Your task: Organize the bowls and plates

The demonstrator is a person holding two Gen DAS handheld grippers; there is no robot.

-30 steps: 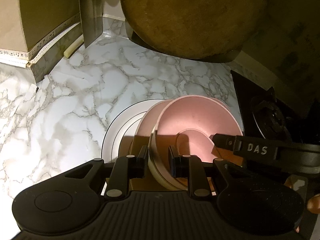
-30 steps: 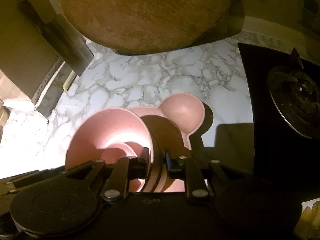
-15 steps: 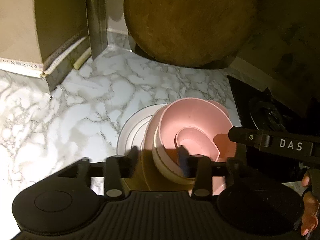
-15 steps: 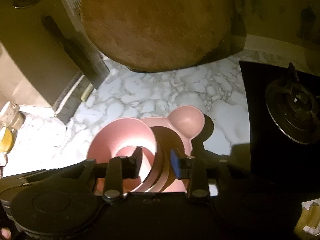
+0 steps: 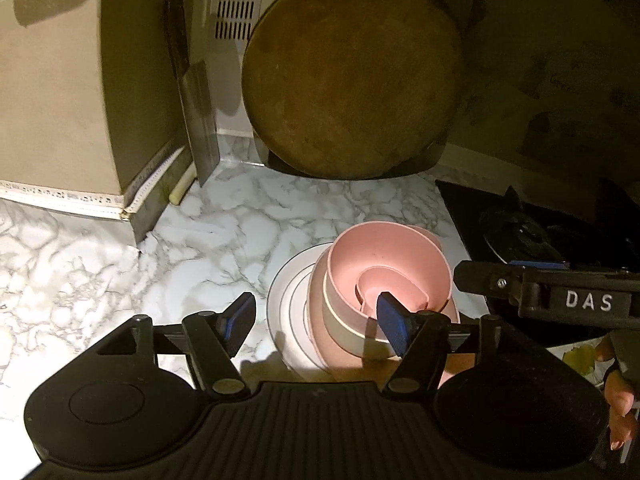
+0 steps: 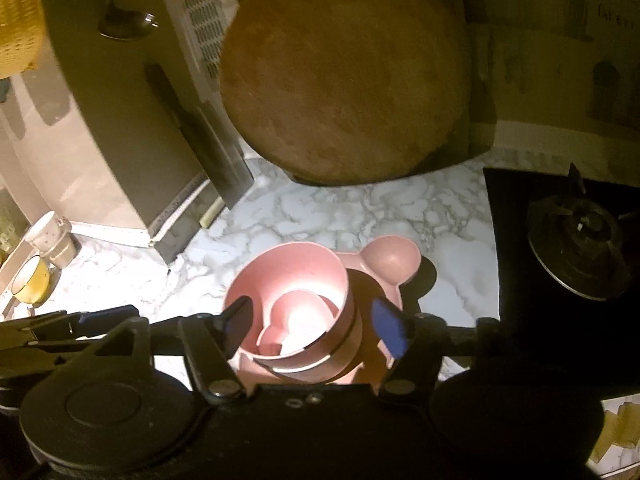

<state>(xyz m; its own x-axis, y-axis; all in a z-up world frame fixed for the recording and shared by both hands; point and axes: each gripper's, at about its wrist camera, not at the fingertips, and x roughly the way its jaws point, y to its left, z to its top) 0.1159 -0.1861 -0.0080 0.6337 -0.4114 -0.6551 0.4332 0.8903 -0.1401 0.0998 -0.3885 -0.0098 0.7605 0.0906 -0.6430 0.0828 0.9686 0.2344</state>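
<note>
A stack of nested pink bowls rests on a white plate on the marble counter; a small pink bowl lies inside the top one. In the right wrist view the same pink bowls sit on a pink ear-shaped dish. My left gripper is open and raised above the stack, holding nothing. My right gripper is open too, its fingers either side of the bowls, apart from them. The right gripper's body shows at the right of the left wrist view.
A round wooden cutting board leans against the back wall. A cleaver stands beside a beige appliance at left. A black gas stove lies at right. A yellow cup and a white cup stand far left.
Both grippers opened, let go of the bowl rims and pulled back upward. The stack of bowls stays on the plate.
</note>
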